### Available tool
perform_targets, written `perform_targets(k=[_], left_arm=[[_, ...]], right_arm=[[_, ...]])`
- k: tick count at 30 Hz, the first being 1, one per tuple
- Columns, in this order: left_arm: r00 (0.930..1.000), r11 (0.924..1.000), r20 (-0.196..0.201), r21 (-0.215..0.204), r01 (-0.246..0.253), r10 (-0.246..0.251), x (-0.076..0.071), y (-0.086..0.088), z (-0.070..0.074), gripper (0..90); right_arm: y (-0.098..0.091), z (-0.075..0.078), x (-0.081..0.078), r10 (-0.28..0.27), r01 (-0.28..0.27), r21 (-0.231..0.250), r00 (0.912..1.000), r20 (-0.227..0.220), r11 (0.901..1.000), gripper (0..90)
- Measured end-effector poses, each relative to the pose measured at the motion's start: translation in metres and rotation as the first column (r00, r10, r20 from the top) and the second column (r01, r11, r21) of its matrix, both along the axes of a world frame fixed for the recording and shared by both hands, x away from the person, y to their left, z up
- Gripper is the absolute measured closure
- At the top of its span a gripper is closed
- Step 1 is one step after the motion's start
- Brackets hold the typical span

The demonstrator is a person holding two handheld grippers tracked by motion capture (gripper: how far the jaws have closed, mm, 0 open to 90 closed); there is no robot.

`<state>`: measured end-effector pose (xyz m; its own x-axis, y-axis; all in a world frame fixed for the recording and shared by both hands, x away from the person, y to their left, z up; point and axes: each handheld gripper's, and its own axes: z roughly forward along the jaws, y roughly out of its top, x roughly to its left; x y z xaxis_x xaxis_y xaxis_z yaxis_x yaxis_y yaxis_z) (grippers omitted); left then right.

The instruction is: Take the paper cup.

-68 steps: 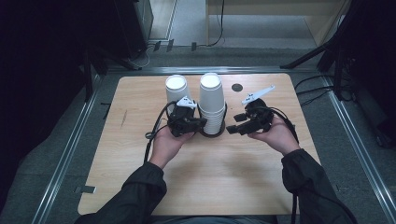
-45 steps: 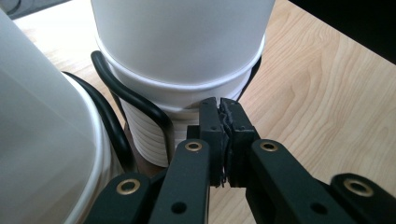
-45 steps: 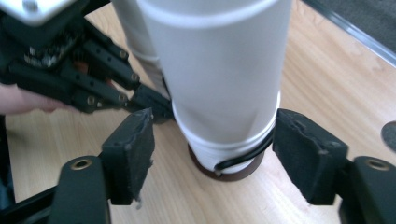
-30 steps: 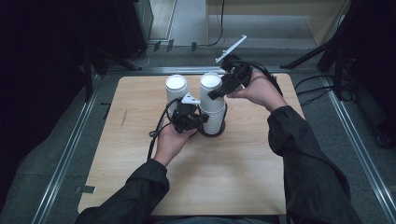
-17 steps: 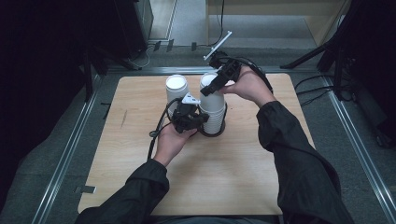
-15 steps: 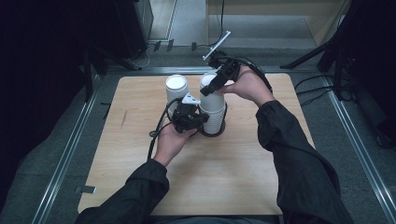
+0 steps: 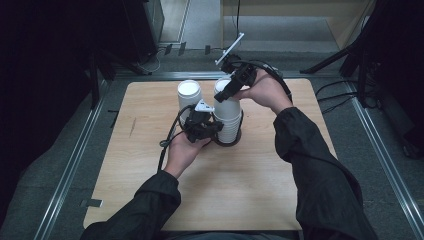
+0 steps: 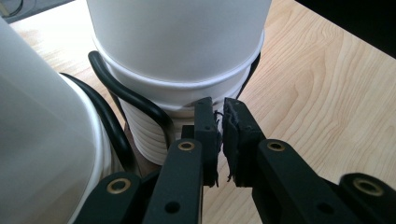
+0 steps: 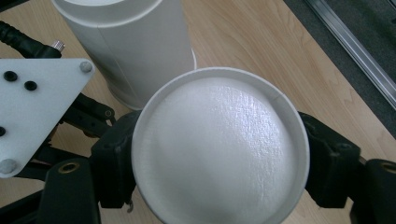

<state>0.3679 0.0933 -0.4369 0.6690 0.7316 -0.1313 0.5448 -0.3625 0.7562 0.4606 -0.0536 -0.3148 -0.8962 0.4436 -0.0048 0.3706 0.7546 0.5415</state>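
Observation:
A tall stack of upturned white paper cups (image 7: 228,117) stands mid-table. My right gripper (image 7: 223,95) reaches in from behind at the top of the stack. Its jaws have just been closing, and its pads now press both sides of the top cup (image 9: 219,149). My left gripper (image 7: 212,127) lies low at the stack's left side. In the left gripper view it (image 8: 219,116) is shut, its tips against the lower cup rims (image 8: 149,135), with nothing seen between them.
A second, shorter stack of upturned cups (image 7: 189,94) stands just left of and behind the first; it also shows in the right gripper view (image 9: 130,46). A black cable (image 8: 135,102) loops around the tall stack's base. Bare wooden tabletop (image 7: 220,190) lies in front.
My right hand has swung from beside the stack up and over its top, and its jaws have come in around the top cup. The left hand has stayed put.

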Motion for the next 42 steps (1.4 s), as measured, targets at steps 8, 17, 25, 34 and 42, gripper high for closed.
perform_targets(k=[8,17,25,34,42], left_arm=[[1.0000,1.0000,0.001,0.002,0.002,-0.002,0.0001,0.0001,-0.0001,84.0],[1.0000,1.0000,0.000,0.002,0.004,-0.004,0.0003,0.0002,0.0001,82.8],[1.0000,1.0000,0.002,0.007,0.006,-0.006,0.0002,0.0000,0.0002,82.4],[1.0000,1.0000,0.008,0.007,0.006,-0.006,-0.0001,-0.0002,0.0006,81.4],[0.9999,1.0000,0.012,0.006,-0.004,0.003,0.0009,0.0013,0.0010,80.2]], right_arm=[[0.0018,0.0021,-0.0006,-0.006,0.006,-0.014,1.0000,0.001,0.9999,25.5],[0.0041,0.0048,-0.0016,-0.004,0.004,-0.026,0.9999,0.012,0.9997,26.1],[0.0069,0.0081,-0.0024,-0.006,0.007,-0.045,0.9999,0.014,0.9990,26.6],[0.0077,0.0090,-0.0021,-0.006,0.007,-0.049,0.9999,0.012,0.9988,26.8],[0.0047,0.0087,-0.0006,0.000,0.000,-0.032,0.9999,0.014,0.9995,26.8]])
